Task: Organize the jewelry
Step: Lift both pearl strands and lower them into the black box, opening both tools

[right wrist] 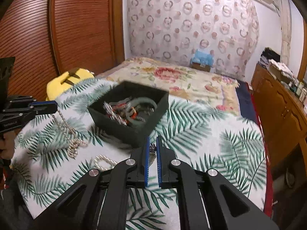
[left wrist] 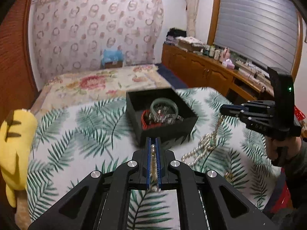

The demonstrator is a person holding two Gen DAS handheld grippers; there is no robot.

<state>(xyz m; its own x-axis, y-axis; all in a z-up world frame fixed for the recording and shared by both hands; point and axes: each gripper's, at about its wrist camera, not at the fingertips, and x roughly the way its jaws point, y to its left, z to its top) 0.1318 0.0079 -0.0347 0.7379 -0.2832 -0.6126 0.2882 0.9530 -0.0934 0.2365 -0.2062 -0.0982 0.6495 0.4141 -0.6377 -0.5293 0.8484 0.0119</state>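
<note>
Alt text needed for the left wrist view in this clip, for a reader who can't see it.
The left gripper is shut on a pearl necklace, whose other end hangs from the right gripper, the middle sagging onto a palm-leaf bedspread. Just ahead sits an open black box holding a green bangle and tangled jewelry.

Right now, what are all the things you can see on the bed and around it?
black box: one, black, open, on the cloth
green bangle: one, pale green, inside the box
red beads: some, red, inside the box
pearl necklace: seemingly one, white, heaped right of the box
leaf-print cloth: one, white and green, over the bed
plush toy: one, yellow, cloth's left edge
wooden cabinet: one, brown, right of the bed
left gripper: black, pinching pearls
right gripper: black, lifting pearls
</note>
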